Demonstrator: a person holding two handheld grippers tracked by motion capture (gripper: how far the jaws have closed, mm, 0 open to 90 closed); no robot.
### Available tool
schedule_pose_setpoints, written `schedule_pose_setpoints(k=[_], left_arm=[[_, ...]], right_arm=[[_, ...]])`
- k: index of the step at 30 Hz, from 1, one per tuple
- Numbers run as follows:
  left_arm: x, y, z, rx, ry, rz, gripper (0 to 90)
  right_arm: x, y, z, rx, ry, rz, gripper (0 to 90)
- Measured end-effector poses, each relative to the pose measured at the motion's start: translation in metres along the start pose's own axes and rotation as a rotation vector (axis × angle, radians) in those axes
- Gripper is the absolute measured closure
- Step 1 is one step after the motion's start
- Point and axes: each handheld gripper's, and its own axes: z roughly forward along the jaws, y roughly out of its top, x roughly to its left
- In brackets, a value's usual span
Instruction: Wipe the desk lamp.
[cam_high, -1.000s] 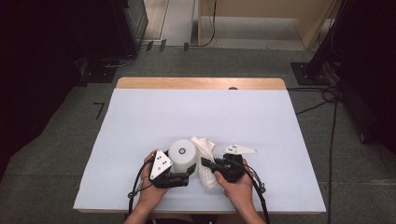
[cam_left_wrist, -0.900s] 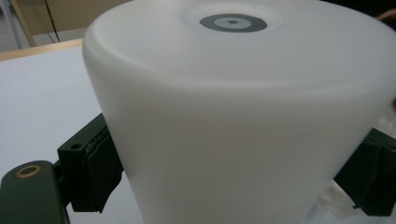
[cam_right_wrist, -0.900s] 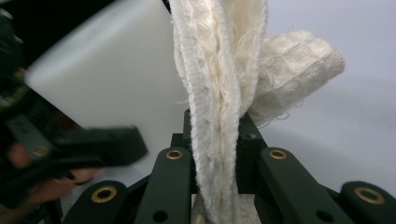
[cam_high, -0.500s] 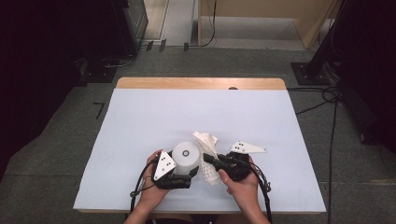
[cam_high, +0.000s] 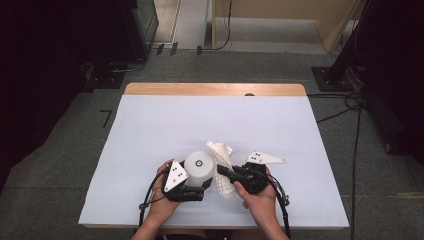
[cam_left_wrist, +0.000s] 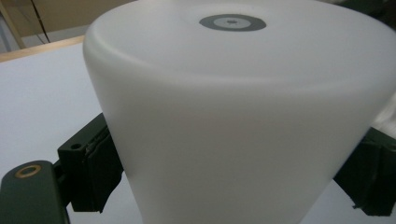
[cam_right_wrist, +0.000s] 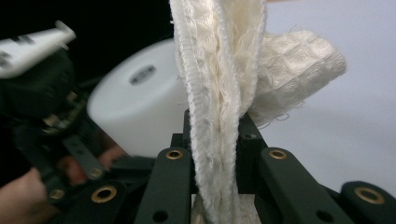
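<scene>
Lower centre of the high view: a white, smooth-sided, upside-down plastic container standing on the pale-covered worktop, base uppermost with a small grey ring at its middle, clamped from both flanks by the left gripper; in the left gripper view, black jaws pressed against the left and right walls, low down, apparently to keep the vessel steady while it is worked on. Just right of it in the high view, a cream waffle-weave cotton cloth, bunched and touching the container's side, pinched by the right gripper; in the right gripper view, a folded hem of the cloth rising straight up from between jaws squeezed nearly together, the rest flopping to the upper right. Cloth held edge-on against the wall, probably for wiping the outside. Mouth of the container facing down, so contents impossible to tell; nothing visible on the upturned base.
</scene>
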Motion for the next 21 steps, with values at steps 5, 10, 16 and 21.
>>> schedule_pose_setpoints(k=[5, 10, 16, 21], left_arm=[[0.001, -0.005, 0.005, 0.016, 0.002, 0.019, 8.8], [0.006, -0.010, 0.007, -0.001, -0.016, 0.020, 8.8], [0.004, -0.013, 0.005, -0.012, -0.006, 0.012, 8.3], [-0.004, -0.008, 0.002, -0.028, 0.054, 0.011, 4.7]], right_arm=[[0.001, 0.005, -0.007, -0.027, -0.017, -0.021, 79.6], [-0.008, 0.001, -0.008, -0.022, -0.039, 0.006, 79.6], [-0.011, -0.001, -0.006, -0.011, -0.055, 0.008, 79.2], [-0.015, -0.004, -0.006, -0.013, -0.092, 0.013, 79.0]])
